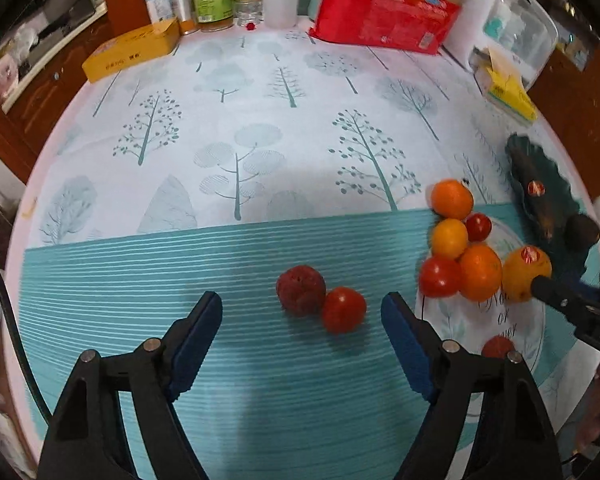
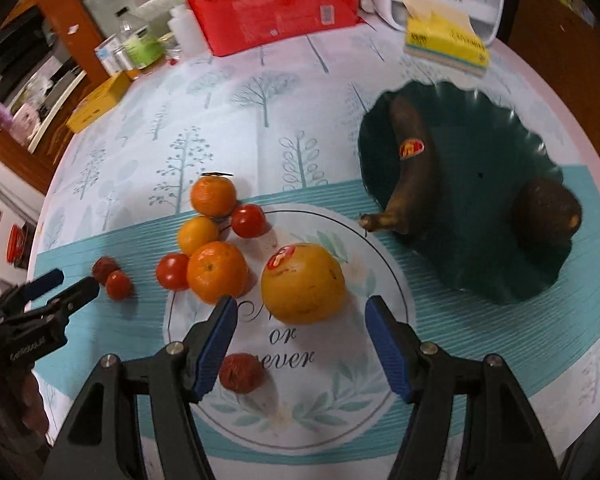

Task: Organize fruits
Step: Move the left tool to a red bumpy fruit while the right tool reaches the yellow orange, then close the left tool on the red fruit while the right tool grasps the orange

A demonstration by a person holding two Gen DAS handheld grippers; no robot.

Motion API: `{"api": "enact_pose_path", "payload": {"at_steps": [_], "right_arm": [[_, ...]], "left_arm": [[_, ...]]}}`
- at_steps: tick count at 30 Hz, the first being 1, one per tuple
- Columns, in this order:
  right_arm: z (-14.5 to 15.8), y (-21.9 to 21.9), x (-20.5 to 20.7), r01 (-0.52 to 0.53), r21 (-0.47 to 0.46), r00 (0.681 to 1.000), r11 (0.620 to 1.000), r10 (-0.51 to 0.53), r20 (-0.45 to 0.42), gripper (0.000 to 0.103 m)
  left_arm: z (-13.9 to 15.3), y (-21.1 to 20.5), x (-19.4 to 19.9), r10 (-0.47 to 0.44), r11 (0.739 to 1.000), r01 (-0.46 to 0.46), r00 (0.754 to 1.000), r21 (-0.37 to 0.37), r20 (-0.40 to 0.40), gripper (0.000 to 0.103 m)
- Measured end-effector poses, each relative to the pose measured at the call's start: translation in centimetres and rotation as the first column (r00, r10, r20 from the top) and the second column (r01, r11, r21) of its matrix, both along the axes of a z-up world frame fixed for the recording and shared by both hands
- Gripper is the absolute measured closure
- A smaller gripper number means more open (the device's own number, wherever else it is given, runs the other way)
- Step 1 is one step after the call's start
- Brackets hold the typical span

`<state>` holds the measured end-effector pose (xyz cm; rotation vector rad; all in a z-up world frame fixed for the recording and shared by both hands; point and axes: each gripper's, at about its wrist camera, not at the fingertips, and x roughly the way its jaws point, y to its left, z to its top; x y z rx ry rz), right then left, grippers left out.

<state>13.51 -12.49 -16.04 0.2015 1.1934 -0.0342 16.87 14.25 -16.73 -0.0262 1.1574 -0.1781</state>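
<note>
My left gripper [image 1: 302,310] is open, just short of a dark red lychee [image 1: 300,290] and a red tomato [image 1: 343,309] that touch each other on the teal stripe. My right gripper [image 2: 300,316] is open around a big yellow-orange fruit with a sticker [image 2: 302,283], which lies on the tablecloth's round print. Left of it sits a cluster of oranges [image 2: 217,271] and tomatoes [image 2: 248,220]. A second lychee [image 2: 241,372] lies by my right gripper's left finger. A dark green plate [image 2: 476,184] holds a blackened banana [image 2: 414,168] and an avocado [image 2: 548,210].
Along the far edge stand a red package [image 1: 384,16], bottles and jars [image 1: 212,0], a yellow box [image 1: 132,50], a tissue pack [image 2: 446,42] and a clear container [image 1: 516,28]. The table edge curves close on the left and right.
</note>
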Motion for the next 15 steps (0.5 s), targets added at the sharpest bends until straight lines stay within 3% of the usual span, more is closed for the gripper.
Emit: {"api": "enact_pose_path", "payload": {"at_steps": [3, 6, 8, 10, 15], "right_arm": [[-0.6, -0.2, 0.5, 0.035, 0.012, 0.999, 0.999, -0.035, 0.0, 0.036], [-1.2, 0.0, 1.0, 0.052, -0.015, 0.999, 0.999, -0.052, 0.0, 0.036], [-1.8, 0.0, 1.1, 0.059, -0.014, 0.998, 0.998, -0.059, -0.009, 0.036], [-2.3, 0.0, 1.2, 0.068, -0.014, 0.998, 0.998, -0.068, -0.017, 0.036], [-3.0, 0.1, 1.0, 0.078, -0.018, 0.996, 0.997, -0.079, -0.033, 0.038]], "left_arm": [[-0.5, 1.2, 0.7, 0.029, 0.998, -0.029, 1.0, -0.06, -0.007, 0.025], [-1.1, 1.7, 1.1, 0.029, 0.997, -0.031, 0.999, -0.077, -0.022, 0.033], [-1.7, 1.5, 1.3, 0.011, 0.998, -0.013, 0.999, -0.061, -0.033, 0.048], [-2.3, 1.4, 1.6, 0.001, 0.998, -0.004, 0.999, -0.067, -0.042, 0.054], [-2.5, 1.1, 2.1, -0.011, 0.996, 0.008, 0.999, -0.088, -0.037, 0.056]]}}
